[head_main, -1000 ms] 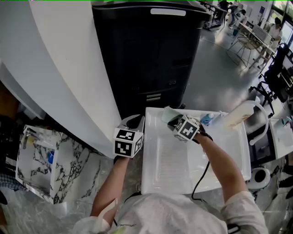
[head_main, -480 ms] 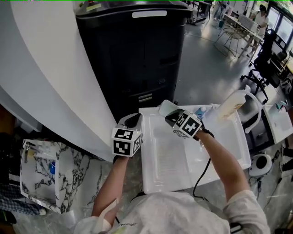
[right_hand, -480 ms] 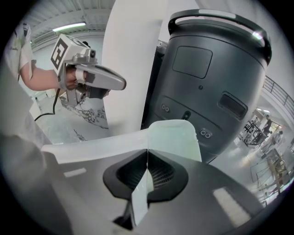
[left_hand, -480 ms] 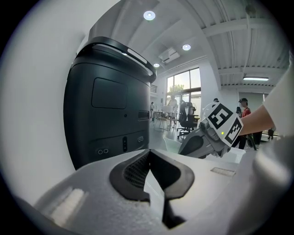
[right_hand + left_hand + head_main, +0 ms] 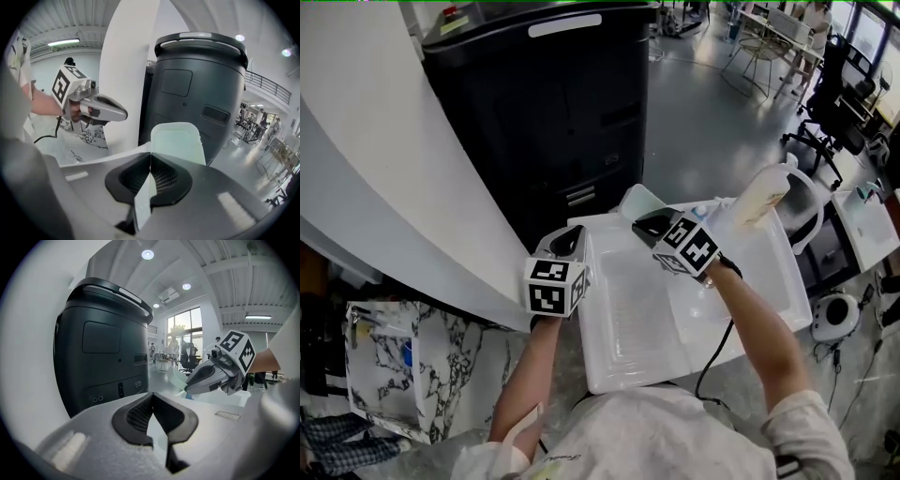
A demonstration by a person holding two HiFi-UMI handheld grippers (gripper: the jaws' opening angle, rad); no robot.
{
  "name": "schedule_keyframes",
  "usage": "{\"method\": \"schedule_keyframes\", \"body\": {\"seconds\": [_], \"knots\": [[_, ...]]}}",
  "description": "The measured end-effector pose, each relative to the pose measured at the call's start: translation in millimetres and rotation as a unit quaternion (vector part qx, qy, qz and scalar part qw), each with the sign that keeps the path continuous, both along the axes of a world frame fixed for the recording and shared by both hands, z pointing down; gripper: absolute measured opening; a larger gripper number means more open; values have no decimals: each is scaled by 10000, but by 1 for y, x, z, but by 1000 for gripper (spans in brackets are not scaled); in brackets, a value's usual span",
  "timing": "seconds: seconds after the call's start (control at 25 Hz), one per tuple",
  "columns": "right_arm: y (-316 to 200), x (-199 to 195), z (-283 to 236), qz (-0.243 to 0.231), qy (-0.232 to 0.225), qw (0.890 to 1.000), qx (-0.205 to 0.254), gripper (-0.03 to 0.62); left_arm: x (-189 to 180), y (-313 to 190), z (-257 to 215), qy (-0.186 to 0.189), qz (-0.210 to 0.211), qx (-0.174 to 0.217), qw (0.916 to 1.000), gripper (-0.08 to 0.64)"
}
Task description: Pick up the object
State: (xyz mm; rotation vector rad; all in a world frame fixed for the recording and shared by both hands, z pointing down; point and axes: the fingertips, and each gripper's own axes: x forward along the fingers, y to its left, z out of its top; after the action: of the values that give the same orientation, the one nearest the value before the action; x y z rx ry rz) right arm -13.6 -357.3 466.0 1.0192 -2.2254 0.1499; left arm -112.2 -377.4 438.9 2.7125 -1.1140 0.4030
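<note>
**Item:** pale-green plastic piece (image 5: 178,140). Thin, flat, translucent, rounded corners.

**Loc:** in jaws of right tool (image 5: 150,158), pinched edge-on near one end, pads closed flat on it. Rest of piece sticks out fwd & slightly up past the tips, broad face showing in right gripper view. Long axis runs approx in line w/ the tool's pointing direction. Piece appears clear of white tray (image 5: 630,323), which lies below & behind the tips.

**Left tool** (image 5: 151,397): tips together, nothing seen btwn them. Sits to left of right tool, apart from it, no contact w/ piece. The piece lies ahead & to its right.

**Other:**
- Cream bottle (image 5: 757,197) to right of right tool, at tray's far edge.
- Black cabinet (image 5: 553,112) straight ahead of both tools.

**Status (judgement):** pick-up looks made. Right hand has the item; left has no part in the hold. Grip is near one end only, so a thin edge-on pinch could let the piece pivot or slip if swung fast. Next move prob. needs only a steady carry, jaws closed.
</note>
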Motion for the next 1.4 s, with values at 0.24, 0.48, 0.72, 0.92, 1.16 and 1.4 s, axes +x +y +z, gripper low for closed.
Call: {"method": "schedule_keyframes", "body": {"seconds": [0.24,0.48,0.72,0.92,1.16,1.4], "knots": [[2,17,-35,180,-554,9978,318,9,16,0,-10,-45,-166,130,9998,6],[4,31,-61,262,-904,9933,665,9,27,1,-19,-59,-415,250,9988,6],[7,47,-81,439,-1394,9845,969,9,30,3,-24,-106,-675,326,9971,6],[12,57,-91,658,-1872,9736,1128,9,33,8,-32,-104,-838,423,9955,6],[18,68,-101,841,-2213,9635,1251,9,35,14,-37,-87,-955,475,9943,6],[20,77,-101,1092,-2535,9516,1353,9,34,17,-38,-135,-1031,532,9932,6]]}}
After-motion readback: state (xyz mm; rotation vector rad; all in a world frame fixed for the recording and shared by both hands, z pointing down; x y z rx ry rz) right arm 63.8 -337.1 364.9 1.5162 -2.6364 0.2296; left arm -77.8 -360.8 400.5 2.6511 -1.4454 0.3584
